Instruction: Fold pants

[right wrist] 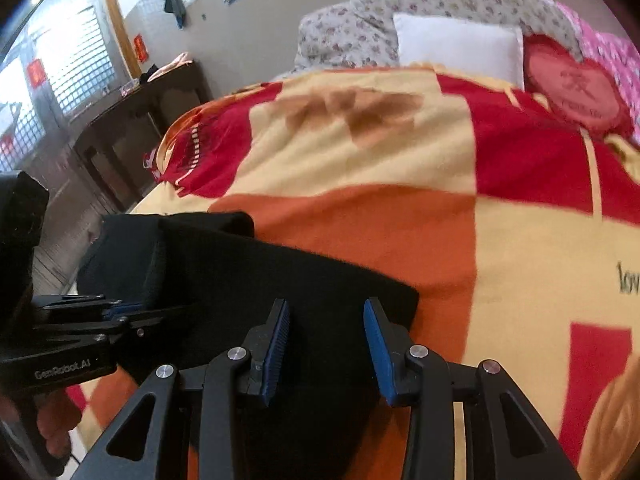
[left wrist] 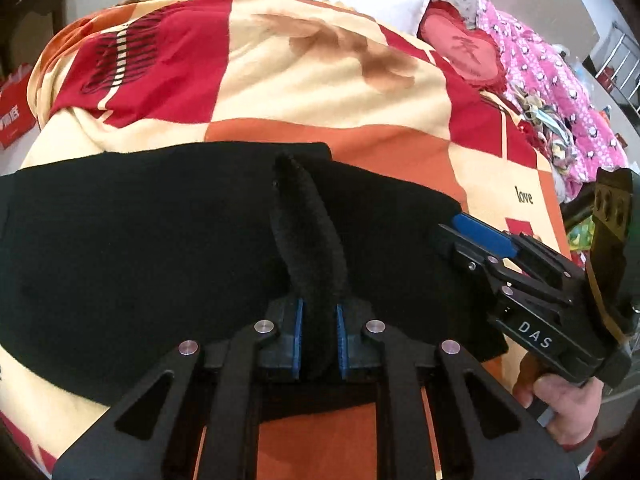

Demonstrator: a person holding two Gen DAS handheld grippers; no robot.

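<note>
Here, black pants (left wrist: 140, 240), pinched ridge.

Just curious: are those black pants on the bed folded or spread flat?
Partly folded: the black pants lie doubled in layers, a pinched ridge held in the left gripper.

Black pants (left wrist: 140, 240) — red-orange-cream checked blanket (left wrist: 320, 92).

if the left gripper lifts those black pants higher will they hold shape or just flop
Probably flop: the black pants lie limp on the blanket, and only a soft ridge stands where the left gripper pinches it. The cloth looks fuzzy, so it likely won't slip. The right gripper is open, so that side would likely sag.
</note>
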